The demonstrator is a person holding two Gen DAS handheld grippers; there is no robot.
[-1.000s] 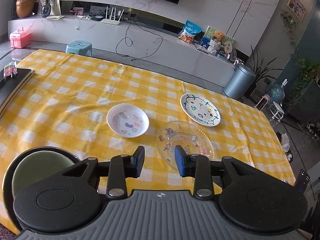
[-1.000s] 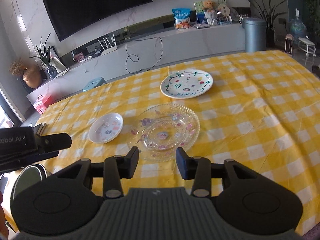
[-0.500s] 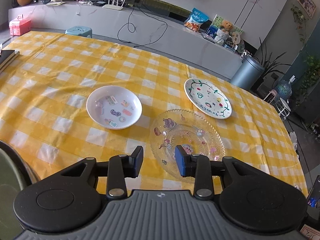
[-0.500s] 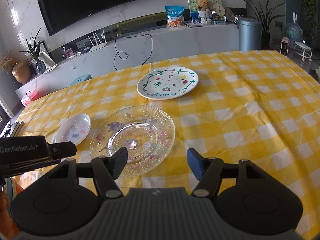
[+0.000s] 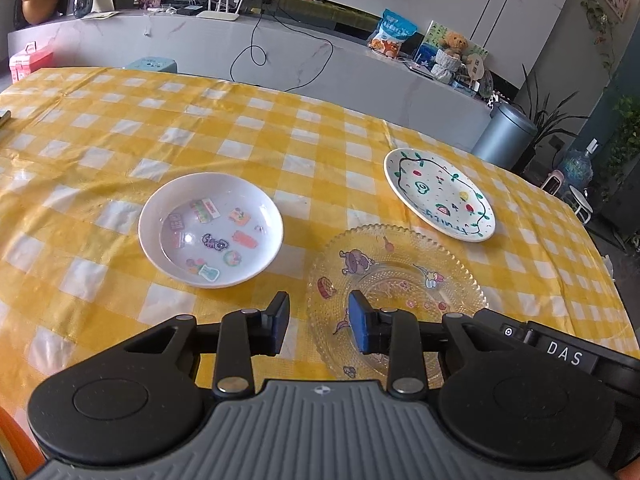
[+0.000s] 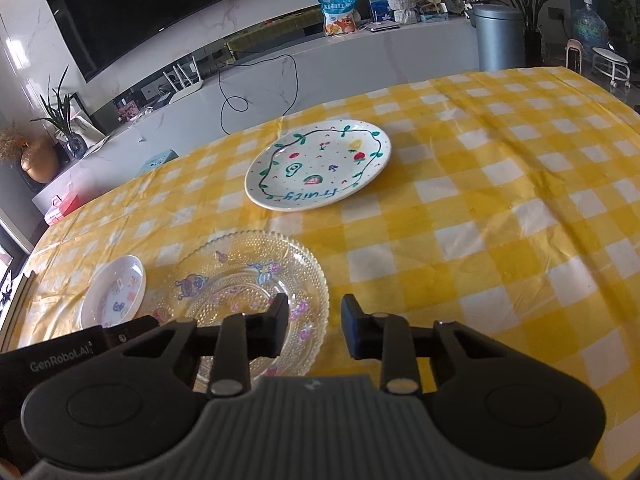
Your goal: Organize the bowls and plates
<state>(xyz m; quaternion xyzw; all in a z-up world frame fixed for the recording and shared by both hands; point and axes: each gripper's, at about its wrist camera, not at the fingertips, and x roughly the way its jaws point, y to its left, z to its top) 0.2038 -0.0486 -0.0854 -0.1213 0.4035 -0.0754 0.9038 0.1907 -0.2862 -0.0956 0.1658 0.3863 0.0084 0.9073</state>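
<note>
glass plate (image 6: 248,276) | rim between closing right gripper (image 6: 314,330) jaws

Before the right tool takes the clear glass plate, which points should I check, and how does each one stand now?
1. Glass plate lies flat on the tablecloth, nothing on it: ok.
2. Right tool lined up with the plate's rim: ok; the near right rim shows between its fingers.
3. Right tool gripping the rim: not ok; the jaws are closing, the pads do not press on it yet.
4. Left tool empty: ok; it hangs over the plate's left rim, holding nothing.
5. White sticker bowl clear of the glass plate: ok, a gap shows.
6. Fruity plate clear of it: ok, it lies apart, farther back.
</note>
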